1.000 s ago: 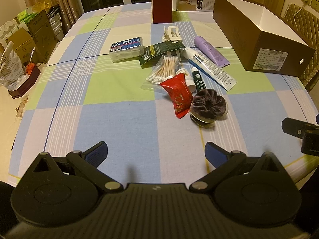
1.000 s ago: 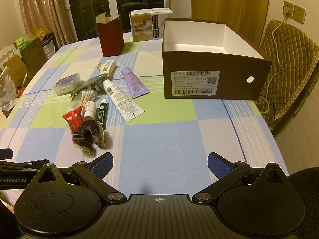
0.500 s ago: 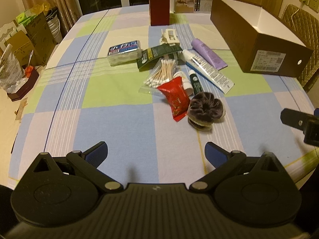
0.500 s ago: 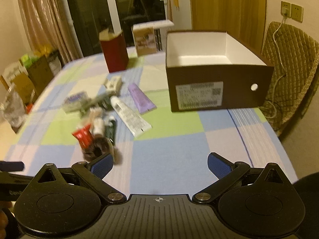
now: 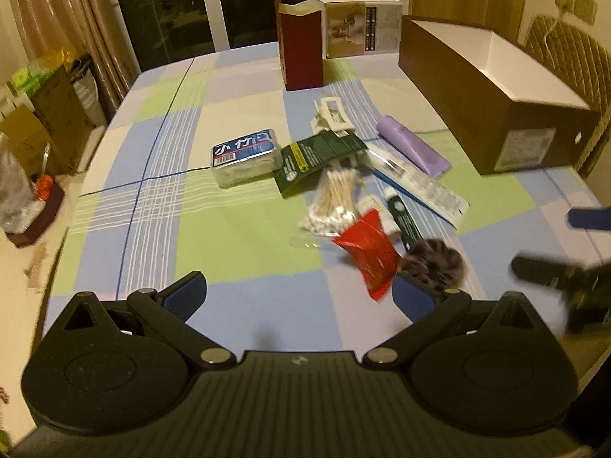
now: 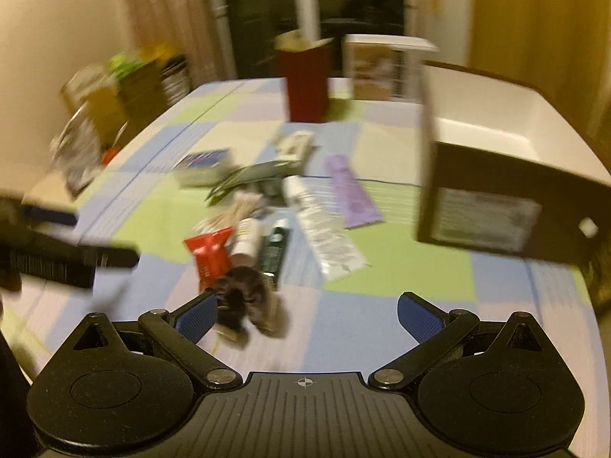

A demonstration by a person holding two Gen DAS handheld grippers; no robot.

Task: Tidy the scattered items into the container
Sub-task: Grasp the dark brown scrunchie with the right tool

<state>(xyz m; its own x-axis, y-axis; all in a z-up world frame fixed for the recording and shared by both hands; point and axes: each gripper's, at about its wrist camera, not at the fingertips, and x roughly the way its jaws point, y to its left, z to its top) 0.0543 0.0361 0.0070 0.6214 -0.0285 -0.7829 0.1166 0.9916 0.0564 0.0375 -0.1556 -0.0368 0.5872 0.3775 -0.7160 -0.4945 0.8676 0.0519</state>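
Left hand-held gripper (image 5: 299, 297) low over checked tabletop (image 5: 160, 206), jaws spread wide, nothing between them. Its right pad (image 5: 414, 299) sits just beside red packet (image 5: 368, 253) and dark scrunchie (image 5: 435, 263). Beyond: cotton swabs (image 5: 332, 202), green card (image 5: 317, 156), clear blue-labelled box (image 5: 246, 156), white tube (image 5: 416, 181), purple tube (image 5: 412, 145), cream hair clip (image 5: 330, 114). Brown open container (image 5: 481, 114) stands far right, well apart from the pile. Right hand-held gripper (image 5: 573, 248) blurred at right edge.

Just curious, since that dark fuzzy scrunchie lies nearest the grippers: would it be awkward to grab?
Probably easy. The scrunchie looks like soft gathered fabric, so it should squash between fingers rather than slip. It seems light and lies flat on the tablecloth, unlikely to roll. It touches the red packet, which might get dragged along.
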